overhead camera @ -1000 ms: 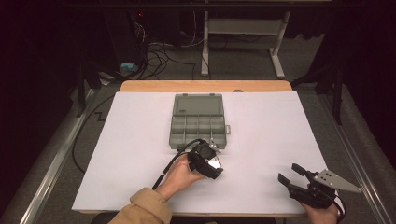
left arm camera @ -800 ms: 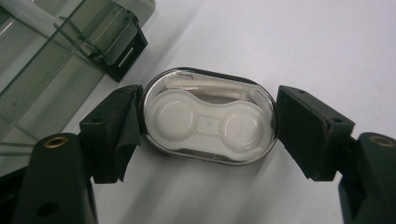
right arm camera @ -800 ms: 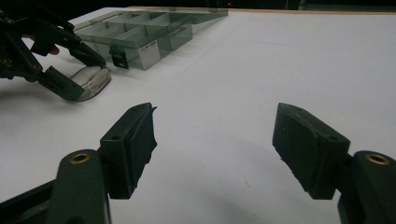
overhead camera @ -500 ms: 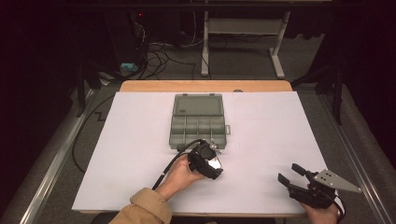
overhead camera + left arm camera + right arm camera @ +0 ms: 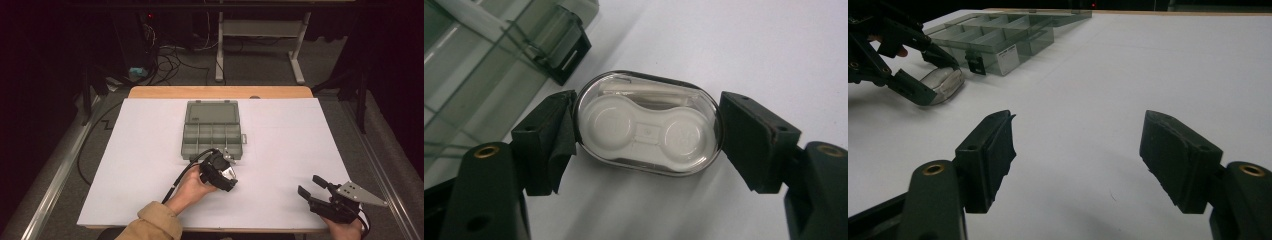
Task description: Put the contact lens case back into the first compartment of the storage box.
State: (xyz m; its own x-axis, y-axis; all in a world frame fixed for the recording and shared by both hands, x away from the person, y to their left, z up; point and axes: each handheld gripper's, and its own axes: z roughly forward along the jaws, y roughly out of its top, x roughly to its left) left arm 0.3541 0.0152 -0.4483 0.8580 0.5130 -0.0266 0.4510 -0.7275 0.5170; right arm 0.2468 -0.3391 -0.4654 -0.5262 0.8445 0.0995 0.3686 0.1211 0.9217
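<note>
While the contact lens case (image 5: 647,131) is clamped end to end between the jaws of the left gripper (image 5: 222,171), just beside the open organizer box (image 5: 212,131), pickup is judged complete. Placement in a compartment appears outstanding. The right gripper (image 5: 1078,160) is held well apart, jaws spread, empty.

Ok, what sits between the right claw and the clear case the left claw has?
Nothing: in the right gripper view, bare white table runs from the open right claw to the clear case in the left claw.
</note>
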